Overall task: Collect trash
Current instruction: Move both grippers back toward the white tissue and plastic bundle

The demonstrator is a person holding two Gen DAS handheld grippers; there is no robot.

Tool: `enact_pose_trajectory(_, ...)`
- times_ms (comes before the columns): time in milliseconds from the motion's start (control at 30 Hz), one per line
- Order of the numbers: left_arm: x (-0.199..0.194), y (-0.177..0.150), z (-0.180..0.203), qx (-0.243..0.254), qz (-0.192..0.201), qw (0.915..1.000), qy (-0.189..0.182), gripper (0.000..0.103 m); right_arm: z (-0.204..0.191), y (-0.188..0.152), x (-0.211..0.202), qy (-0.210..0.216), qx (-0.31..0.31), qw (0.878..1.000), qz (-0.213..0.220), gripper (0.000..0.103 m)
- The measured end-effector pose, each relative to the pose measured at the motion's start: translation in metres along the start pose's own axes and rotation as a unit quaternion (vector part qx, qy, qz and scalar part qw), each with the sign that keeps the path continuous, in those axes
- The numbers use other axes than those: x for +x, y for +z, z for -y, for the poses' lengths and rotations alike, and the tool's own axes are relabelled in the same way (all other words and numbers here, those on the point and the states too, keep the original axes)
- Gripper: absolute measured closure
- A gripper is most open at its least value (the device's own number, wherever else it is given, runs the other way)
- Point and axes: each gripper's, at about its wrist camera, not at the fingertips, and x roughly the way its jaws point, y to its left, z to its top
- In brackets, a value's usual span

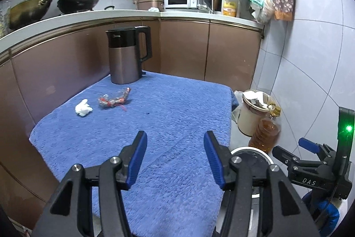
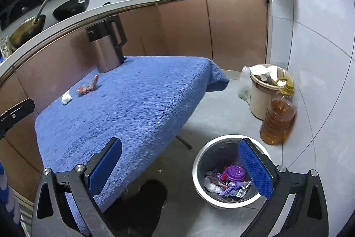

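A crumpled white tissue (image 1: pixel 83 107) and a clear wrapper with red print (image 1: pixel 114 98) lie on the blue towel-covered table (image 1: pixel 168 117), near its far left. Both also show in the right wrist view: the tissue (image 2: pixel 66 98) and the wrapper (image 2: pixel 87 87). My left gripper (image 1: pixel 175 146) is open and empty above the table's near part. My right gripper (image 2: pixel 179 161) is open and empty, over the floor beside the table. A grey trash bin (image 2: pixel 199 161) with several wrappers and a purple lid inside stands on the floor under the right gripper.
A steel and black kettle (image 1: pixel 127 54) stands at the table's far edge. A cream bin full of paper (image 2: pixel 259 99) and an amber oil bottle (image 2: pixel 277 119) stand by the tiled wall. Brown cabinets (image 1: pixel 184 48) and a counter with pans lie behind.
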Motion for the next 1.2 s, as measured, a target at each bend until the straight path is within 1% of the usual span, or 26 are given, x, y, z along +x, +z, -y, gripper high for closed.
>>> enact_pose_trajectory(333, -0.052, -0.009, -0.016, -0.011, 0.037, 0.9991, 0.019, 0.051, -0.028, 0.002, -0.041, 0.005, -0.017, 1.0, 0.022, 0.0)
enact_pose_trajectory(433, -0.068, -0.012, -0.02, -0.014, 0.052, 0.9982, 0.024, 0.048, -0.036, 0.004, -0.055, 0.006, -0.023, 0.999, 0.03, 0.0)
enact_pose_trajectory(600, -0.097, -0.015, -0.025, -0.015, 0.079, 0.9962, 0.033, 0.046, -0.049, 0.007, -0.083, -0.004, -0.039, 0.998, 0.054, 0.0)
enact_pose_trajectory(867, -0.136, -0.021, -0.036, -0.023, 0.118, 0.9916, 0.048, 0.045, -0.077, 0.009, -0.125, 0.007, -0.074, 0.993, 0.09, 0.0)
enact_pose_trajectory(1033, -0.15, -0.028, -0.038, -0.017, 0.138, 0.9872, 0.077, 0.045, -0.097, 0.012, -0.148, 0.02, -0.093, 0.988, 0.118, 0.0)
enact_pose_trajectory(1200, -0.152, -0.035, -0.049, -0.035, 0.161, 0.9796, 0.115, 0.045, -0.102, 0.016, -0.16, 0.046, -0.086, 0.984, 0.149, 0.0)
